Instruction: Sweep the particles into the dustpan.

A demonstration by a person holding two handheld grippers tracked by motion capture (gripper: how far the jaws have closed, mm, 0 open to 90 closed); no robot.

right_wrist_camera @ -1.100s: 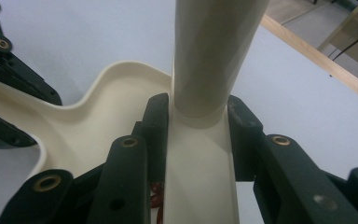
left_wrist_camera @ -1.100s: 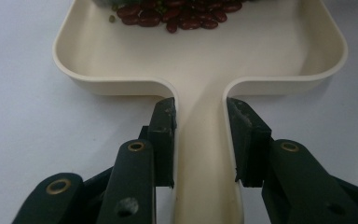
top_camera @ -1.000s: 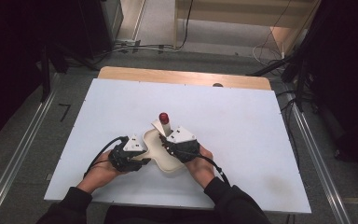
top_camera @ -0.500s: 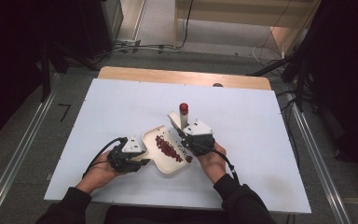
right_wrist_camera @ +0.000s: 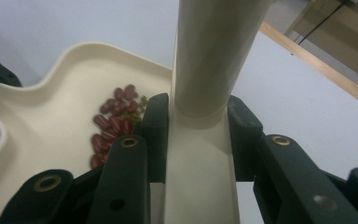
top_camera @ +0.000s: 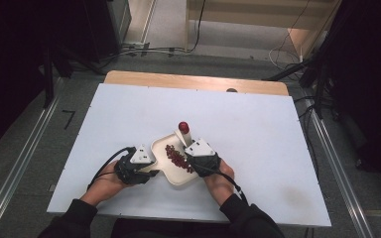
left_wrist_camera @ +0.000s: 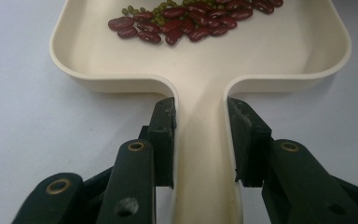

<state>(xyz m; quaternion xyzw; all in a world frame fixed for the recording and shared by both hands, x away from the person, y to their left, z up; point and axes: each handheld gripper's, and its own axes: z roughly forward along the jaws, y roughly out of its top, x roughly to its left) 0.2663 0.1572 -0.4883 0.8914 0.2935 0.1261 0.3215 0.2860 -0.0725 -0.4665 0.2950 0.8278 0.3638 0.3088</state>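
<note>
Cream plastic tray (left_wrist_camera: 205,79) with a flat handle lies near the white worktop's (top_camera: 258,124) front edge, its handle clamped between the left gripper's (left_wrist_camera: 200,135) fingers. Just right of the tray, the right gripper's (right_wrist_camera: 198,135) fingers grip a cream cylindrical red-capped container (top_camera: 184,133), tilted above the tray's far corner, beyond the heap of red and green beans (left_wrist_camera: 191,18).

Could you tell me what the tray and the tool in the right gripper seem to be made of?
The tray looks like moulded cream plastic with a smooth, slightly glossy finish: rounded rim, one-piece handle, soft highlights. The tool seems to be the same matte cream plastic, a smooth round shaft on a flat handle; its red tip is too small to judge, possibly rubber or plastic.
</note>
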